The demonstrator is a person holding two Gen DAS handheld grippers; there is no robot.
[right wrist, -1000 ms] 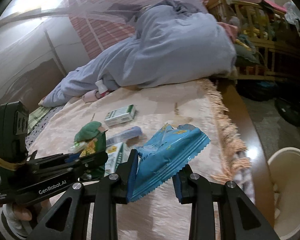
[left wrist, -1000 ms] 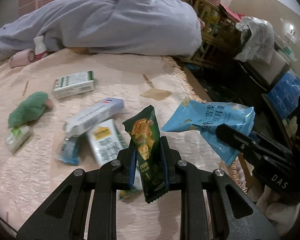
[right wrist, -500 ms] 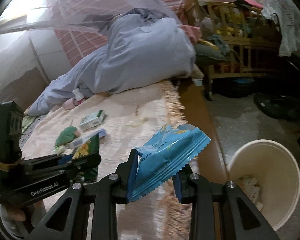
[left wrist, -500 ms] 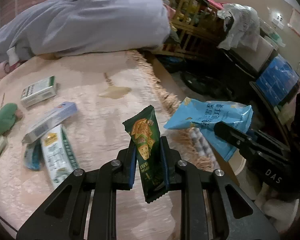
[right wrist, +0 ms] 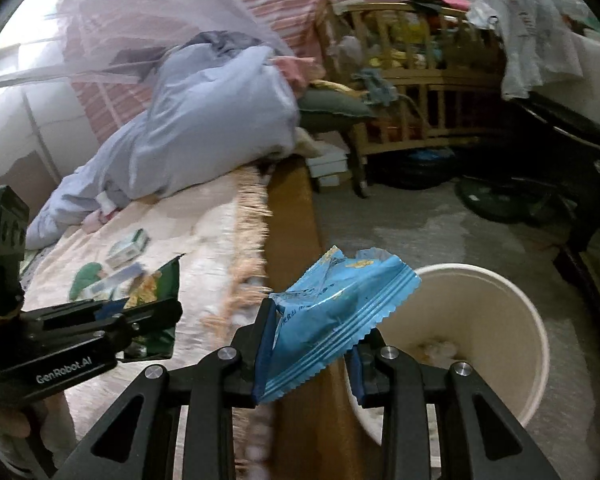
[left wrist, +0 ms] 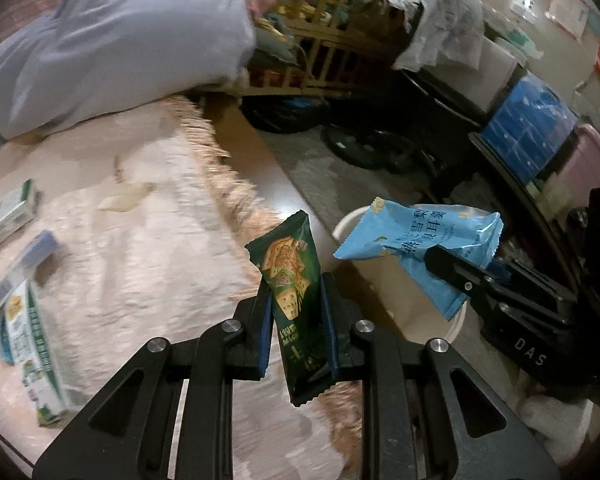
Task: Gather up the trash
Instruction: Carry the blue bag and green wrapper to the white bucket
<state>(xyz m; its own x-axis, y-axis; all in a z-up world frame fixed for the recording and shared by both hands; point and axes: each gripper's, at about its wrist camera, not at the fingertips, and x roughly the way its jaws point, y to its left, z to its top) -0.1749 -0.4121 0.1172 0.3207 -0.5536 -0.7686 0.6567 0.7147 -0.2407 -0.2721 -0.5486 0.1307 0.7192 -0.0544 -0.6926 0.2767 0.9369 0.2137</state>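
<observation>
Clearly you had both tongs clamped, the left tongs (left wrist: 296, 316) on the green wrapper (left wrist: 290, 276) beside the bin (right wrist: 476, 344) and the right tongs (right wrist: 312, 348) on the blue wrapper (right wrist: 332, 312) at its rim, so you needed each centred above its mouth before letting go.

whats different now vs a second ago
Both grippers have swung away from the bed toward the white bin, which now fills the right wrist view. Unchanged: the left gripper stays shut on the green wrapper and the right gripper on the blue wrapper.
</observation>
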